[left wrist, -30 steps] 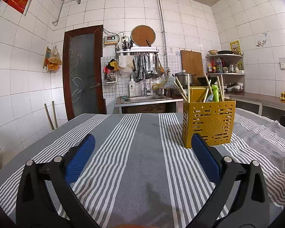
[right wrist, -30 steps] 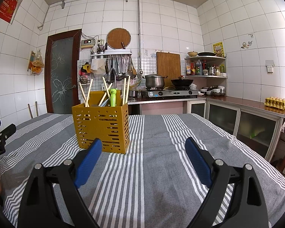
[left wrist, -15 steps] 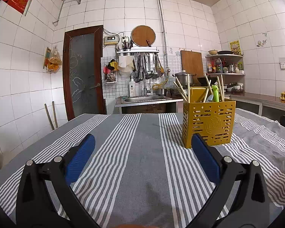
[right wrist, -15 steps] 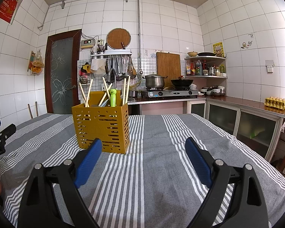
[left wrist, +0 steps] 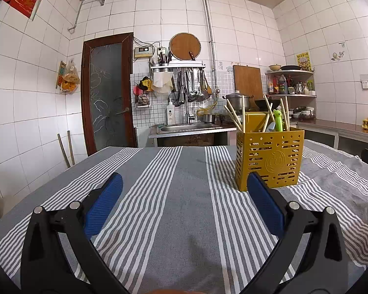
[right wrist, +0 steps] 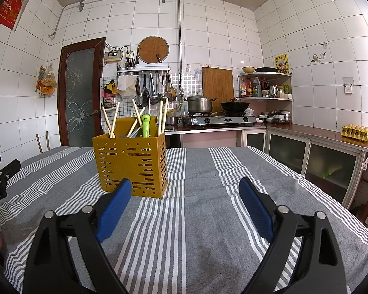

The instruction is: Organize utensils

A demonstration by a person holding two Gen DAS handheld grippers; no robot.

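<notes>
**Both grippers empty, holder looks loaded**

I have the left gripper [left wrist: 184, 188] and the right gripper [right wrist: 185, 193] low over the striped cloth [left wrist: 184, 220], both pointing roughly level across the table; each has its blue pads spread wide with nothing between them, so I am holding nothing on either side.

The holder [left wrist: 269, 159] stands upright on the cloth, ahead and to the right of my left gripper, ahead and to the left of my right one [right wrist: 131, 165]; neither gripper touches it. Inside it I see several chopsticks [right wrist: 111, 122] leaning at different angles, a green-handled utensil [right wrist: 146, 126] upright near the middle, and something grey and flat low beside it that I cannot identify.

I see no loose utensil on the cloth in either view; my judgement is that the gathering is largely done, perhaps finished. What may remain is sorting within the holder, since the chopsticks are scattered across it; whether it has separate compartments I cannot tell from here.
</notes>
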